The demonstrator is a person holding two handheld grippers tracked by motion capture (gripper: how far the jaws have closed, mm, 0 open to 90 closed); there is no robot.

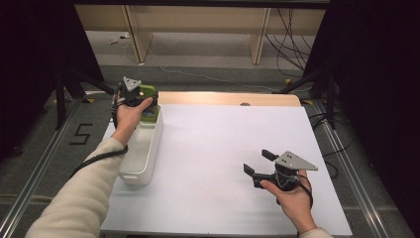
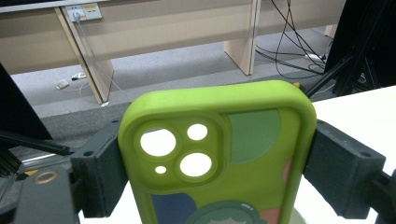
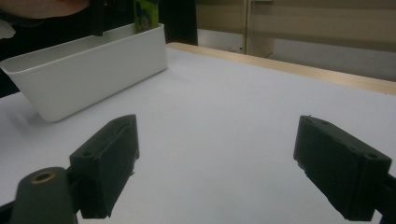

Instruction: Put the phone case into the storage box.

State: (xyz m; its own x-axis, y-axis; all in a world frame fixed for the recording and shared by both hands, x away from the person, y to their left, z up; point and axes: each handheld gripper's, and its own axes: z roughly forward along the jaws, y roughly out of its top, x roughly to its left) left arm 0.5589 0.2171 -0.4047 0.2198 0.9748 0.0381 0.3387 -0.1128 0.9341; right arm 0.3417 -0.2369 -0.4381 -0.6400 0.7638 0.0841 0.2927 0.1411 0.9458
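The left claw (image 1: 143,101) pinches a lime-green rubbery phone case (image 2: 219,154) with round camera cut-outs, its two black jaws pressed flat against the case's long sides. The case stands upright between them, its camera end pointing away from the hand. Directly beneath this claw sits a long white plastic bin (image 1: 148,148), and the case's lower end reaches down into the bin's far end. The bin rests on the white-topped bench (image 1: 223,148).

The right claw (image 1: 260,162) is spread wide with nothing between its jaws, hovering low above bare bench surface. From it, the bin lies ahead and off to one side, well apart, with the green case showing above the bin's far rim.
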